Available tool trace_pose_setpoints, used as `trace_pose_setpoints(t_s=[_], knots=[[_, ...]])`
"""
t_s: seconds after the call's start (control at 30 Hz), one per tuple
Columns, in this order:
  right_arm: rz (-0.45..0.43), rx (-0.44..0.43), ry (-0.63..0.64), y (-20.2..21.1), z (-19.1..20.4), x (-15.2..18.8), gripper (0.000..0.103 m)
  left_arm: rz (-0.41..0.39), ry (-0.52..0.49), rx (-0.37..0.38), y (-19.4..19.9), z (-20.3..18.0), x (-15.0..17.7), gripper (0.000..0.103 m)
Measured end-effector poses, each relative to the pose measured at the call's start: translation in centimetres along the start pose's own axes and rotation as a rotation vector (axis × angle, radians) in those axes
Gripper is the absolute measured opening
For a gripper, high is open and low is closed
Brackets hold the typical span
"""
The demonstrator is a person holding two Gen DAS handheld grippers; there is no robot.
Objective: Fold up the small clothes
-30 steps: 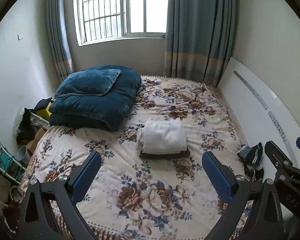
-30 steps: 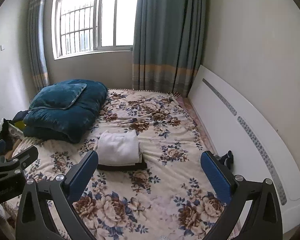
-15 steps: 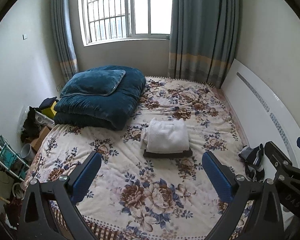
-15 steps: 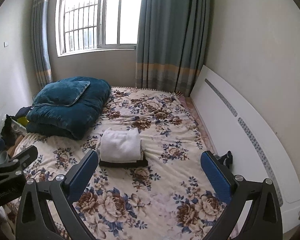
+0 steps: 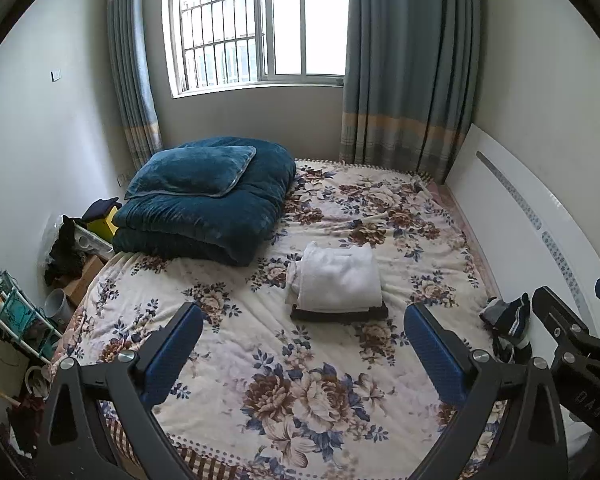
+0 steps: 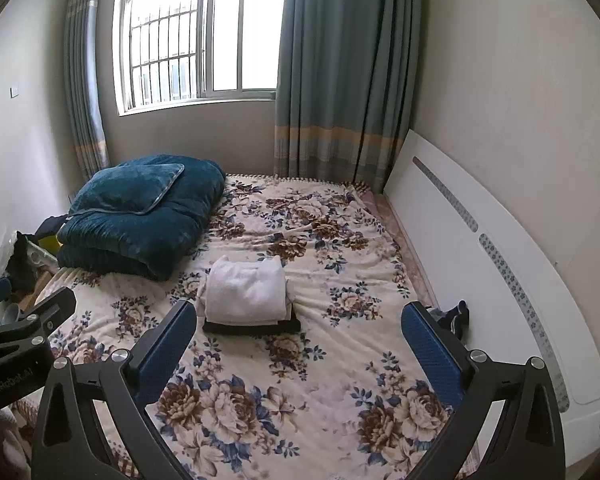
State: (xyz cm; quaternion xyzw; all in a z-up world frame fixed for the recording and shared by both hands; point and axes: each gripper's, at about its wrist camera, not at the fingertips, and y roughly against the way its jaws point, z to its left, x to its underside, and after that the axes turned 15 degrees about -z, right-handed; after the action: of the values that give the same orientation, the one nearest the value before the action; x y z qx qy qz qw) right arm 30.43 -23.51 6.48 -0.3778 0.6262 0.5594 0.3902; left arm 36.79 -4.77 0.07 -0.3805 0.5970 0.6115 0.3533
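Observation:
A folded white garment (image 5: 338, 278) lies on top of a folded dark garment (image 5: 340, 315) in the middle of the floral bed (image 5: 260, 360). The stack also shows in the right wrist view: the white one (image 6: 246, 290), the dark one (image 6: 252, 326). My left gripper (image 5: 302, 354) is open and empty, held above the near end of the bed, well short of the stack. My right gripper (image 6: 296, 350) is open and empty at a similar distance. A dark striped garment (image 5: 506, 314) lies crumpled at the bed's right edge by the white board; it also shows in the right wrist view (image 6: 454, 316).
A folded teal quilt with a pillow (image 5: 204, 200) sits at the bed's far left. A white board (image 5: 540, 232) leans along the right wall. Clutter, a shelf rack (image 5: 12, 312) and a box stand on the floor at the left. A curtained window is behind.
Both grippers have drawn back and risen from the bed, so more of the bed's near edge and the room shows. The stack has not moved. Both grippers stay open.

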Motion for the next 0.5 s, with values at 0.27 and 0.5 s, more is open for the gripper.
trace_pose_setpoints(t_s=[0.27,0.5], knots=[[0.004,-0.002,-0.001,-0.12,-0.29,0.13,0.103,0.001,-0.003,-0.002,-0.06,-0.20,-0.01,0.103],[0.006,-0.009,0.000,-0.19,-0.16,0.11,0.103,-0.005,-0.004,-0.002,-0.08,-0.35,-0.16,0.103]])
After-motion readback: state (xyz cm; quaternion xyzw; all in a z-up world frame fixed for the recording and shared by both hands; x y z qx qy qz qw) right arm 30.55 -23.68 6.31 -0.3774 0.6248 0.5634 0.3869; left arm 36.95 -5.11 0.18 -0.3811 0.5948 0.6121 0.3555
